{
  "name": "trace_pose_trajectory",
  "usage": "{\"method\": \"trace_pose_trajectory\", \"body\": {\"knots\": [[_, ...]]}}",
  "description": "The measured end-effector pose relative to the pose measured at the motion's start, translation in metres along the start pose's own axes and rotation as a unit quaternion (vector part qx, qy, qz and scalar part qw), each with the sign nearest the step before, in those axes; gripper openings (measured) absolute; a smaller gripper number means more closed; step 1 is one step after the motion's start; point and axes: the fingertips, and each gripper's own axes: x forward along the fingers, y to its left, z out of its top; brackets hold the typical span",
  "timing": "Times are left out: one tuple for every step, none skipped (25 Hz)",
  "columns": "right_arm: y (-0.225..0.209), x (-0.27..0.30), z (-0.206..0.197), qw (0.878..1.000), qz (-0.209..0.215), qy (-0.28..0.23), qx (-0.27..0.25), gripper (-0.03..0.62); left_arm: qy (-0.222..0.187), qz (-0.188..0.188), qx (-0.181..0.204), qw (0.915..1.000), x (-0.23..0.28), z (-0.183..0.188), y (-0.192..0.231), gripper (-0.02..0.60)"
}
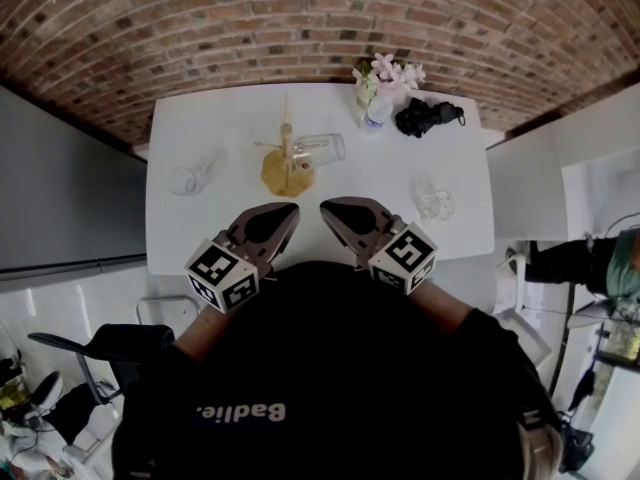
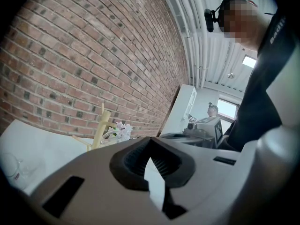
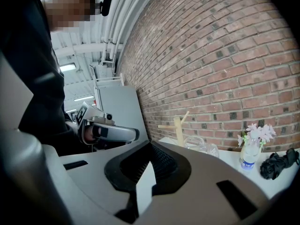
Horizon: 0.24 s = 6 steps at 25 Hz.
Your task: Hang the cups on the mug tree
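A wooden mug tree [image 1: 286, 153] stands mid-table on a round base. One clear glass cup [image 1: 318, 149] lies sideways against its right side; whether it hangs on a peg I cannot tell. A second glass cup [image 1: 190, 178] rests at the table's left and a third [image 1: 435, 202] at its right. My left gripper [image 1: 290, 210] and right gripper [image 1: 327, 208] hover side by side at the table's near edge, both shut and empty. The mug tree [image 2: 101, 125] shows over the left gripper [image 2: 150, 140]. The right gripper [image 3: 150, 145] faces the tree [image 3: 178, 129] and cup [image 3: 201, 145].
The white table [image 1: 230, 118] backs onto a brick wall. A bottle of pink flowers [image 1: 380, 90] and a black bundle [image 1: 428, 116] sit at the back right. A grey cabinet [image 1: 60, 188] flanks the left, and a chair [image 1: 110, 343] stands near left.
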Motion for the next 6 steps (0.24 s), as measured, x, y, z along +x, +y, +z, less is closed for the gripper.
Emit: {"method": "trace_pose_trajectory", "body": {"knots": [[0.0000, 0.0004, 0.0002, 1.000, 0.000, 0.000, 0.000, 0.029, 0.001, -0.001, 0.000, 1.0000, 0.0001, -0.0002, 0.0001, 0.002], [0.0000, 0.0008, 0.0006, 1.000, 0.000, -0.001, 0.001, 0.029, 0.002, -0.002, 0.000, 1.0000, 0.0001, -0.0002, 0.0002, 0.002], [-0.0001, 0.0013, 0.0010, 1.000, 0.000, -0.001, 0.001, 0.029, 0.003, -0.002, 0.001, 1.0000, 0.0002, -0.0001, 0.0004, 0.002], [-0.0002, 0.0017, 0.0012, 1.000, 0.001, -0.002, 0.000, 0.029, 0.003, -0.002, 0.001, 1.0000, 0.0003, 0.0003, 0.0008, 0.002], [-0.0003, 0.0020, 0.0014, 1.000, 0.001, -0.002, 0.000, 0.029, 0.002, -0.002, 0.002, 1.0000, 0.0004, 0.0006, 0.0012, 0.002], [-0.0004, 0.0023, 0.0015, 1.000, 0.001, -0.002, 0.000, 0.029, 0.002, -0.002, 0.002, 1.0000, 0.0005, 0.0010, 0.0016, 0.002]]}}
